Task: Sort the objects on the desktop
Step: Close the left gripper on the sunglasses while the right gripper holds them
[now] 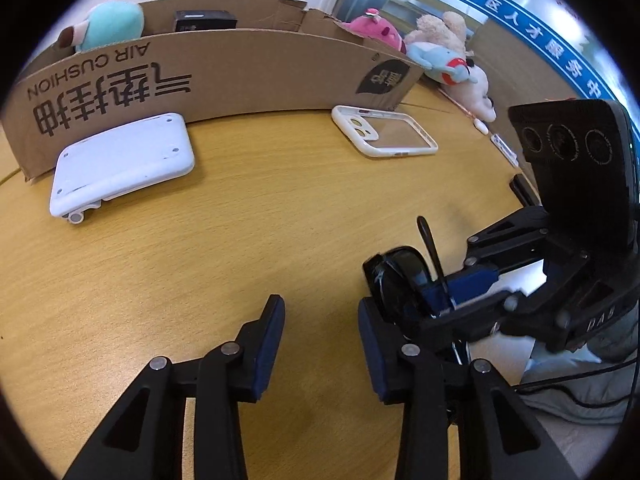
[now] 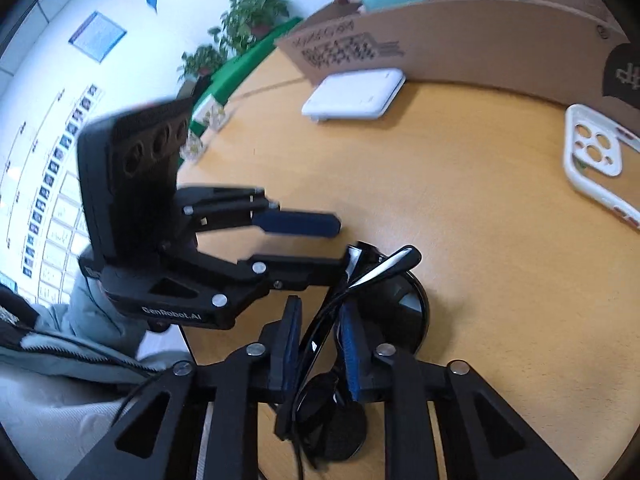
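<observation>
The right gripper point(image 2: 320, 344) is clenched on the sunglasses point(image 2: 360, 300) by one temple arm, which runs lengthwise between its pads. The left gripper point(image 1: 322, 344) stands released and empty just beside. The cardboard box point(image 1: 240, 68) lies well ahead across the table point(image 1: 240, 220).

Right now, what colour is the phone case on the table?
White, with a clear back: the phone case shows best in the left wrist view.

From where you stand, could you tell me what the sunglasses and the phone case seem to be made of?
Sunglasses: glossy black plastic by the look, with bright highlights along the temple; dark lenses. Phone case: white, matte rim, probably soft plastic or rubber, with a clear back panel that shows the wood-look tabletop.
</observation>
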A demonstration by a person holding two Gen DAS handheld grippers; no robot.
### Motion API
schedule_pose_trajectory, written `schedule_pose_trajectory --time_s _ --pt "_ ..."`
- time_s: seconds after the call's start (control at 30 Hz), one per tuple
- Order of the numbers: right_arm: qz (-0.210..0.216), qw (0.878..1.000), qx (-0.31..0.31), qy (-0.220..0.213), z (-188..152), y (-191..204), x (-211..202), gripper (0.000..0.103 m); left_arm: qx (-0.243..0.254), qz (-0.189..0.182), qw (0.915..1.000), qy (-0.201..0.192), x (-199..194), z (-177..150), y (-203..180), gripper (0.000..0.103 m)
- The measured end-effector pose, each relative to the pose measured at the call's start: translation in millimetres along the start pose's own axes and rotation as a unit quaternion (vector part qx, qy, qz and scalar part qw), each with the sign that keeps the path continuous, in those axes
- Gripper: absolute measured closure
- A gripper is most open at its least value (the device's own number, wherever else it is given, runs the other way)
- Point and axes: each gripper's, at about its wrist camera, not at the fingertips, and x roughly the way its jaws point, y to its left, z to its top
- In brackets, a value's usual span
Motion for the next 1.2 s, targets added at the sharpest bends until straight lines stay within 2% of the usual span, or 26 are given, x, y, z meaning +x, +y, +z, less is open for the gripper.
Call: schedule_pose_trajectory --time_s 0.2,0.3,0.43,0.53,0.57,0.6,0.67,0.73,0.77,0.87,1.03,1.07,1.1,1.2 --pt "-0.001 0.999 0.006 -0.054 9.8 -6.1 -25.6 0.090 -0.034 -0.020 0.9989 -0.024 -9.6 6.4 13.1 0.067" --pt "0.000 0.998 0.008 -0.067 14.9 -7.2 -31.7 0.090 -0.046 -0.029 0.9979 -0.036 -15.4 9.3 18.4 0.067" --pt "-0.005 0.997 0.009 -0.071 16.4 -8.6 -35.9 0.090 -0.069 -0.041 0.9963 -0.032 -14.8 10.9 24.3 0.067" --pt "-0.003 0.999 0.012 -0.053 18.0 -8.8 -36.0 0.085 -0.088 -0.055 0.9944 -0.017 -9.4 10.7 26.2 0.067" --pt "-0.002 0.999 0.012 -0.045 17.6 -7.6 -31.9 0.075 -0.094 -0.061 0.9936 -0.010 -7.1 10.2 26.2 0.067" --pt "-0.006 0.999 0.010 -0.035 14.6 -5.7 -31.1 0.056 -0.098 -0.066 0.9929 -0.003 -4.3 9.8 25.5 0.067" --pt "-0.014 1.000 0.001 -0.007 7.6 -0.9 -25.4 0.040 -0.103 -0.074 0.9918 0.011 2.8 9.7 23.4 0.067" --pt "-0.016 1.000 -0.008 0.021 2.3 3.9 -15.3 0.040 -0.112 -0.089 0.9896 0.018 7.9 8.7 22.8 0.065" --pt "-0.023 0.999 -0.016 0.039 -2.0 7.3 -6.9 0.044 -0.116 -0.100 0.9880 0.020 10.1 8.6 22.2 0.063" --pt "-0.031 0.997 -0.022 0.061 -8.9 9.3 9.2 0.071 -0.123 -0.105 0.9867 0.022 12.6 9.2 18.7 0.063" --pt "-0.037 0.998 -0.024 0.043 -10.1 8.8 6.9 0.072 -0.145 -0.109 0.9831 0.020 12.6 7.6 21.9 0.064" --pt "-0.035 0.998 -0.022 0.038 -10.7 7.9 5.6 0.075 -0.144 -0.110 0.9832 0.023 13.5 7.8 20.3 0.069" --pt "-0.030 0.999 -0.021 0.033 -10.8 7.8 4.3 0.089 -0.140 -0.104 0.9844 0.022 13.1 8.2 18.3 0.071" --pt "-0.028 0.999 -0.018 0.028 -11.9 4.9 3.9 0.090 -0.133 -0.108 0.9852 0.004 7.4 12.6 11.7 0.077"
